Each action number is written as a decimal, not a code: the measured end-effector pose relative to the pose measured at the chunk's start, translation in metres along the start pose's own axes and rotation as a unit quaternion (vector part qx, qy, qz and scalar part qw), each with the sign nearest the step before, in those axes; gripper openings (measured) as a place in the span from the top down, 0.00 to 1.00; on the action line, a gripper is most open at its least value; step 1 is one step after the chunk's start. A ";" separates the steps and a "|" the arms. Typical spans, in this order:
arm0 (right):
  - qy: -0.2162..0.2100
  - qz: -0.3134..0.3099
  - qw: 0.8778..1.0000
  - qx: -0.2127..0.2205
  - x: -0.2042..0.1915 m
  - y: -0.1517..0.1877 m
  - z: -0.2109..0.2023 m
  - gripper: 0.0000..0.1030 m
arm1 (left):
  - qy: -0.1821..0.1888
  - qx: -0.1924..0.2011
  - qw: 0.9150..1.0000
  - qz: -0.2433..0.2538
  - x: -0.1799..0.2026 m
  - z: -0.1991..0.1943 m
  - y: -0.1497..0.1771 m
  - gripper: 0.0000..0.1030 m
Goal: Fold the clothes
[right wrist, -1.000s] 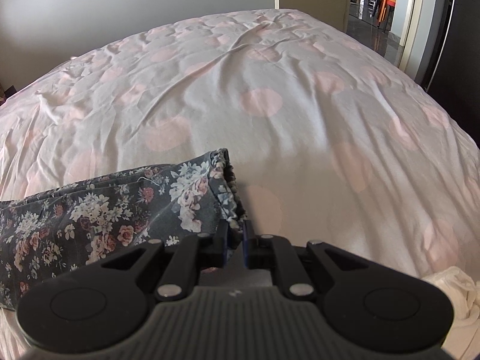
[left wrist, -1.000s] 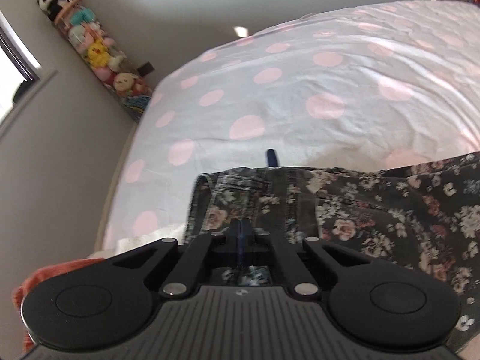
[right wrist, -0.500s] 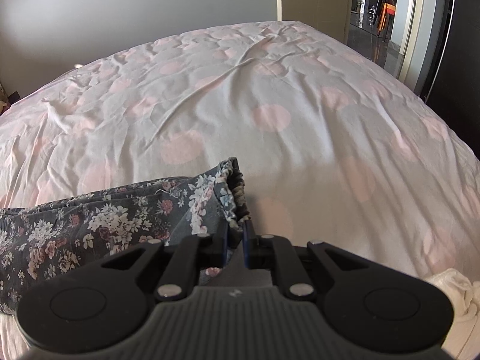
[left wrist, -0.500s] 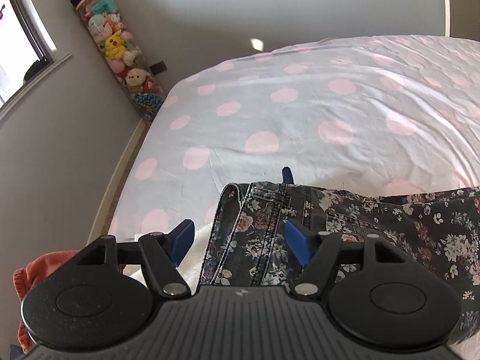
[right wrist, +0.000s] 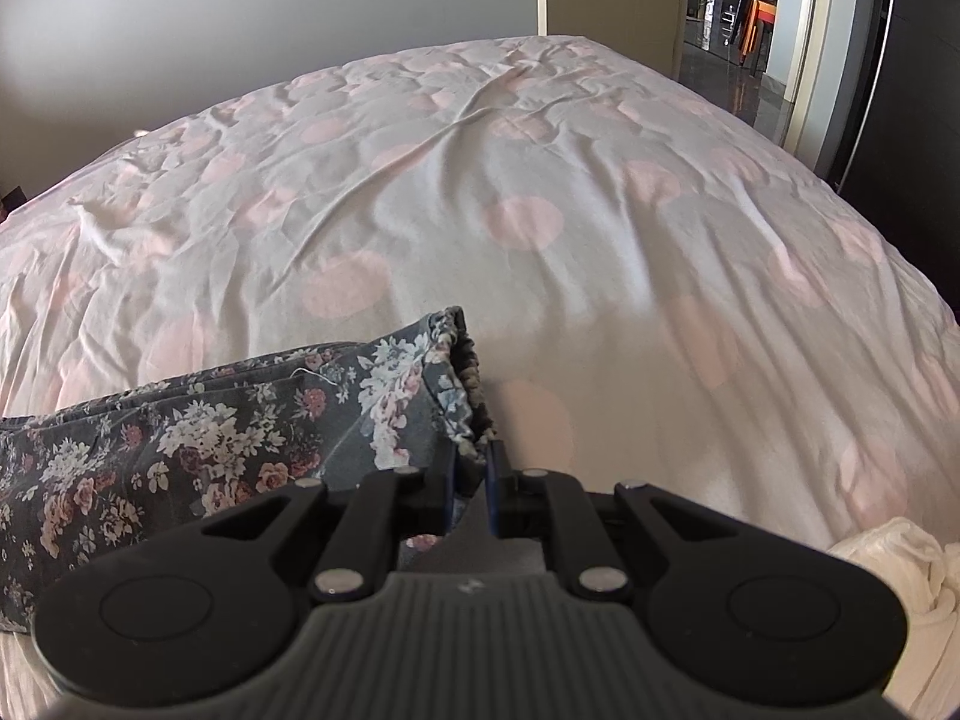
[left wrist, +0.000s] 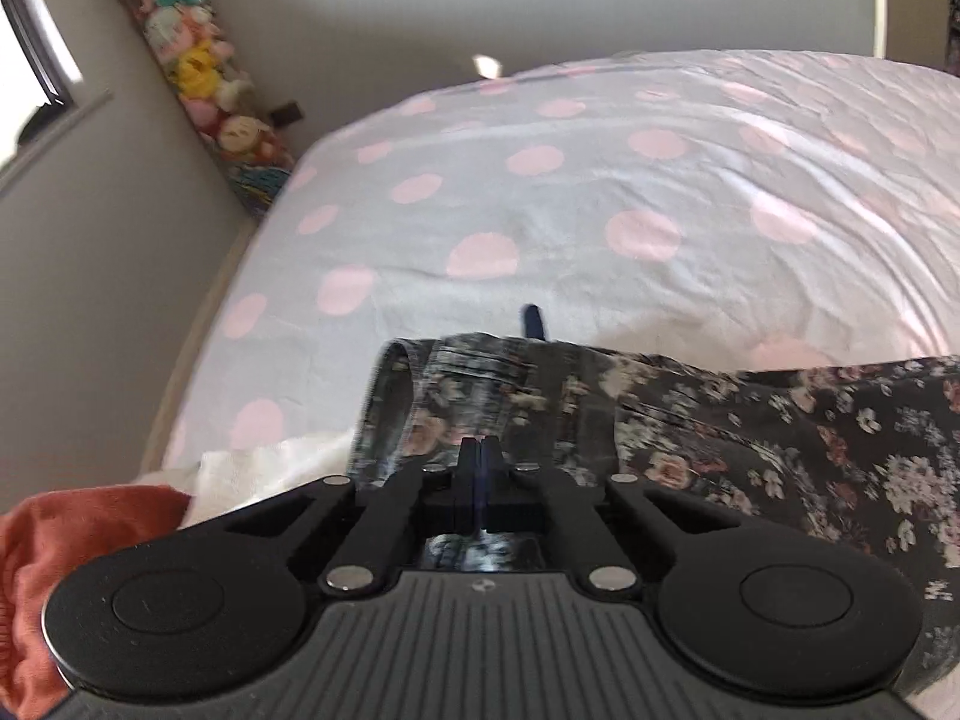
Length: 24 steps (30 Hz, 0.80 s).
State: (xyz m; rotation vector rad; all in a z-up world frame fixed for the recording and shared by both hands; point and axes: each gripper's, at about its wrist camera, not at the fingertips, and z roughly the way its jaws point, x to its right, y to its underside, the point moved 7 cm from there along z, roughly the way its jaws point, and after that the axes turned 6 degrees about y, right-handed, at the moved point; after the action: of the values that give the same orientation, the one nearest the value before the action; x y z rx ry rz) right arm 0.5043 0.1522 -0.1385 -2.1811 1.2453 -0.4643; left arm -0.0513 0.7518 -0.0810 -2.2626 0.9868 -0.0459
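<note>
A dark floral garment (left wrist: 750, 426) lies stretched across the near part of the bed. My left gripper (left wrist: 480, 450) is shut on the garment's left end, where a fabric loop and a dark blue tab stick up. In the right wrist view the garment (right wrist: 198, 426) runs off to the left, and my right gripper (right wrist: 471, 468) is shut on its gathered right end, with a narrow gap between the blue pads.
The bed (left wrist: 600, 192) has a white sheet with pink dots (right wrist: 540, 180). An orange cloth (left wrist: 66, 546) and a white cloth (left wrist: 264, 468) lie at the near left, another white cloth (right wrist: 900, 564) at the near right. A column of plush toys (left wrist: 198, 66) stands by the wall; a doorway (right wrist: 750, 18) opens at the far right.
My left gripper was shut on the garment, opened half a second ago, and has shut on its left end again. My right gripper has kept its hold and drawn back slightly.
</note>
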 end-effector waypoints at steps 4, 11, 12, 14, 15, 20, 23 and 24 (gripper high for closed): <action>-0.008 0.003 1.000 0.008 -0.003 -0.002 -0.006 0.89 | 0.017 -0.001 1.000 -0.017 -0.007 -0.010 -0.002 1.00; -0.011 0.002 1.000 0.007 -0.006 -0.002 -0.007 0.87 | 0.019 -0.005 0.999 -0.043 -0.022 -0.002 -0.001 0.50; -0.011 0.002 1.000 0.006 -0.005 -0.002 -0.006 0.86 | 0.028 -0.007 0.998 -0.064 -0.027 0.003 0.000 0.50; -0.011 -0.001 1.000 0.003 -0.007 0.000 -0.006 0.85 | 0.056 -0.013 0.993 -0.104 -0.038 0.011 0.004 0.54; -0.009 -0.005 1.000 0.001 -0.007 0.001 -0.005 0.85 | 0.072 -0.016 0.990 -0.120 -0.043 0.015 0.006 0.56; 0.002 -0.013 1.000 -0.007 -0.008 0.004 -0.001 0.85 | 0.129 -0.013 0.976 -0.173 -0.061 0.024 0.009 0.64; 0.007 -0.014 1.000 -0.010 -0.009 0.006 0.001 0.85 | 0.160 -0.015 0.968 -0.190 -0.065 0.027 0.010 0.69; 0.008 -0.015 1.000 -0.011 -0.010 0.007 0.002 0.85 | 0.168 -0.014 0.966 -0.193 -0.065 0.027 0.011 0.72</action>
State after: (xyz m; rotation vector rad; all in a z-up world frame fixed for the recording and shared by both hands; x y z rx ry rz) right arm 0.4960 0.1583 -0.1444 -2.2206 1.2342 -0.4829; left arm -0.0973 0.8046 -0.0945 -2.4930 0.6931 -0.6048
